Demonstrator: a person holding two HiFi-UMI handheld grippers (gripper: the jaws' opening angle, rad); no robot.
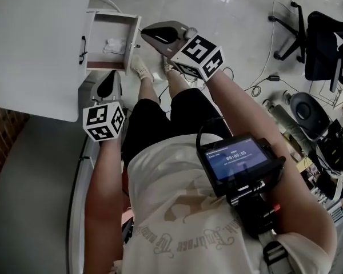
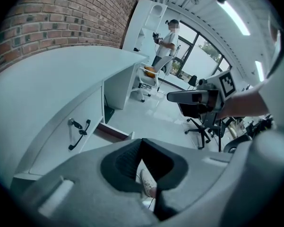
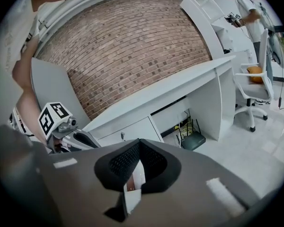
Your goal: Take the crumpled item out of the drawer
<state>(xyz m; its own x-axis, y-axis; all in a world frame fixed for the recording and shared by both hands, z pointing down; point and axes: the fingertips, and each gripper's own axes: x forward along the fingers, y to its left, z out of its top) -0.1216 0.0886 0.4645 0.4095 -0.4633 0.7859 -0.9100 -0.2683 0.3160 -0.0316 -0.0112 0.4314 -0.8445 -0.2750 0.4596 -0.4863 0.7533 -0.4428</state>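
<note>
A white crumpled item (image 1: 114, 44) lies inside the open white drawer (image 1: 107, 65) under the desk, at the upper left of the head view. My left gripper (image 1: 110, 80) is shut and empty, its tip just in front of the drawer's near wall. My right gripper (image 1: 145, 34) is also shut and empty, pointing left with its tip beside the drawer's right wall. The left gripper view shows the drawer's edge (image 2: 114, 130) and a handle (image 2: 79, 133) beyond the left gripper (image 2: 142, 141). The crumpled item is hidden in both gripper views.
The white desk top (image 1: 34, 44) covers the upper left, with a brick wall (image 3: 132, 41) behind it. My legs and shoes (image 1: 142, 68) are below the drawer. Office chairs (image 1: 326, 44) and floor cables (image 1: 263, 79) lie to the right. A screen device (image 1: 237, 158) hangs on my chest.
</note>
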